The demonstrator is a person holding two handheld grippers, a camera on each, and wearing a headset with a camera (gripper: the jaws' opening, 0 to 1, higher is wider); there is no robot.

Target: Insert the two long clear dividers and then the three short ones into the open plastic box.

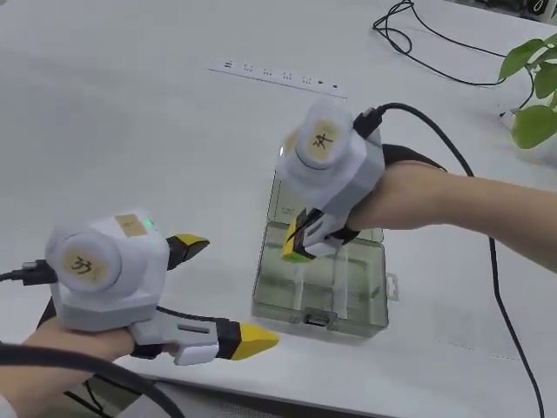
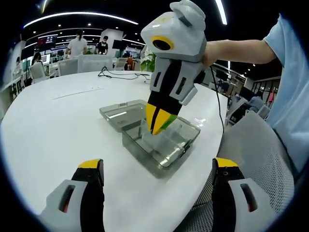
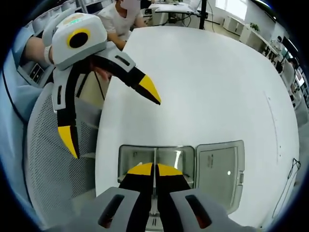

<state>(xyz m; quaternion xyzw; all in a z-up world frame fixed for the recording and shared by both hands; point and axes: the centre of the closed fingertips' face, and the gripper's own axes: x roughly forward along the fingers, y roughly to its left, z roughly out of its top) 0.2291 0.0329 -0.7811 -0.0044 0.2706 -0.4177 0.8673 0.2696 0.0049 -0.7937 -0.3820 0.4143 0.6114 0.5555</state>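
The open clear plastic box (image 1: 370,300) sits near the table's front edge, its lid (image 1: 291,196) lying flat behind it. Clear dividers (image 1: 339,287) stand inside the base. My right gripper (image 1: 300,246) points down into the box, shut on a thin clear divider (image 3: 154,157) that runs along the box base (image 3: 130,157). From the left gripper view, the right gripper (image 2: 157,123) dips into the box (image 2: 145,150). My left gripper (image 1: 222,292) hovers left of the box, open and holding nothing. It also appears as the left gripper (image 2: 157,164) and the left gripper (image 3: 111,121).
A white power strip (image 1: 278,74) lies at the back of the table, black cables (image 1: 418,43) and a green plant (image 1: 533,78) at the back right. The table's front edge (image 1: 365,396) runs just before the box. A mesh chair (image 3: 48,159) stands off the table.
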